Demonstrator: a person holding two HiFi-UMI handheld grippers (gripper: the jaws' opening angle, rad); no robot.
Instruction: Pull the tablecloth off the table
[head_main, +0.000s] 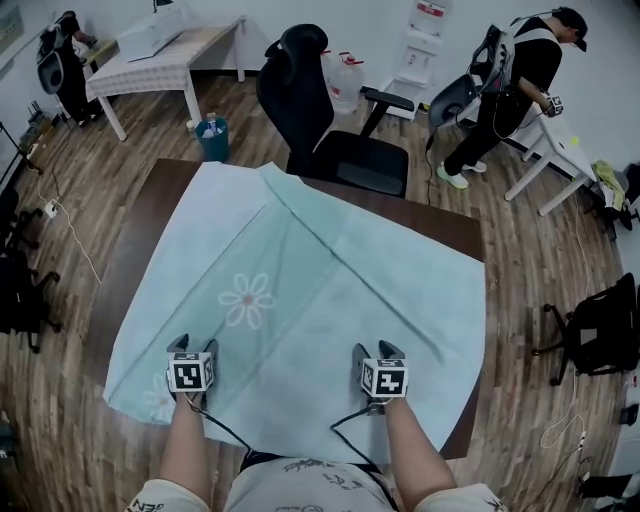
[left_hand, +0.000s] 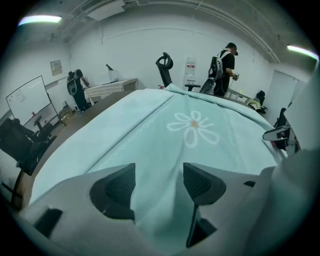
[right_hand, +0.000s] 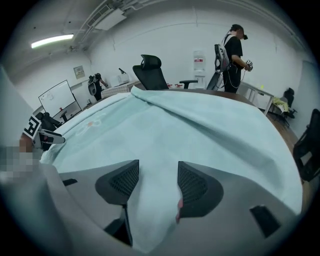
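A pale teal tablecloth (head_main: 300, 290) with a white flower print lies rumpled over the dark brown table (head_main: 445, 228), one fold running from the far edge toward the front right. My left gripper (head_main: 189, 347) rests on its near left part and my right gripper (head_main: 370, 352) on its near right part. In the left gripper view the gripper (left_hand: 159, 182) stands open, with a ridge of tablecloth (left_hand: 192, 125) lying loose between the jaws. In the right gripper view the gripper (right_hand: 157, 181) is open too, and tablecloth (right_hand: 200, 130) bunches between its pads without being pinched.
A black office chair (head_main: 325, 120) stands at the table's far edge, with a blue bin (head_main: 213, 138) to its left. A white table (head_main: 160, 55) is at the back left. A person (head_main: 520, 80) stands at the back right by a white desk (head_main: 560, 160).
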